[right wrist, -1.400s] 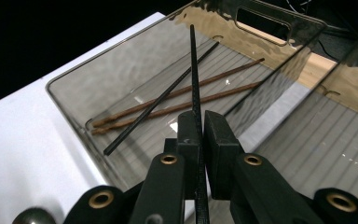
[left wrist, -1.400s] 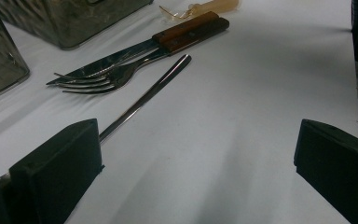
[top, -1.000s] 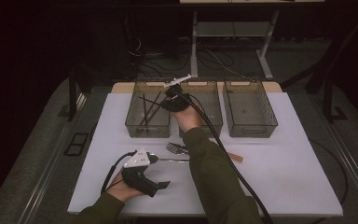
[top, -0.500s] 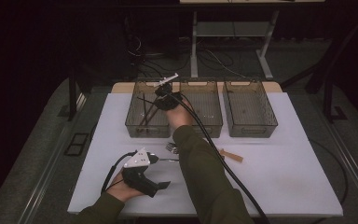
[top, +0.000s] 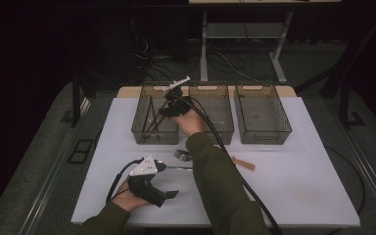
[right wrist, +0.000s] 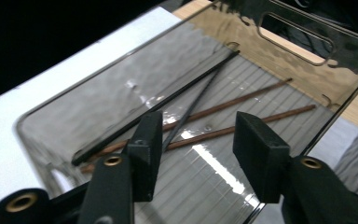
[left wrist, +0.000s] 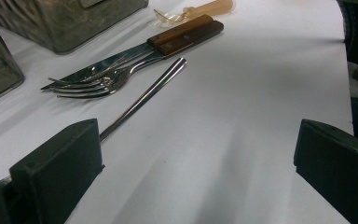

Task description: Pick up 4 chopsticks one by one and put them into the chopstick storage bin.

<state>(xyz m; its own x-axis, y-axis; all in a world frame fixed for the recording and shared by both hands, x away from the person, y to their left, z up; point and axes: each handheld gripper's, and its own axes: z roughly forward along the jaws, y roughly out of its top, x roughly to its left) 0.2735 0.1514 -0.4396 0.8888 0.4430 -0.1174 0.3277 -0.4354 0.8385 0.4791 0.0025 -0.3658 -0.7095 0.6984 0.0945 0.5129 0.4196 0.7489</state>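
Note:
My left gripper rests low on the white table near the front edge, open wide with nothing between its jaws. A steel utensil handle runs under its left jaw. Beyond it lie a fork, a wooden-handled knife and an amber plastic spoon. My right gripper hovers over the left clear bin, open and holding nothing. Below it in the bin lie two black chopsticks and two brown chopsticks.
Three clear bins stand in a row at the back of the table: the left one, a middle bin and a right bin. The right arm's sleeve and cable cross the table's centre. A wooden strip edges the back.
My right gripper has shifted left from near the middle bin's edge to over the left bin. The left gripper has stayed put.

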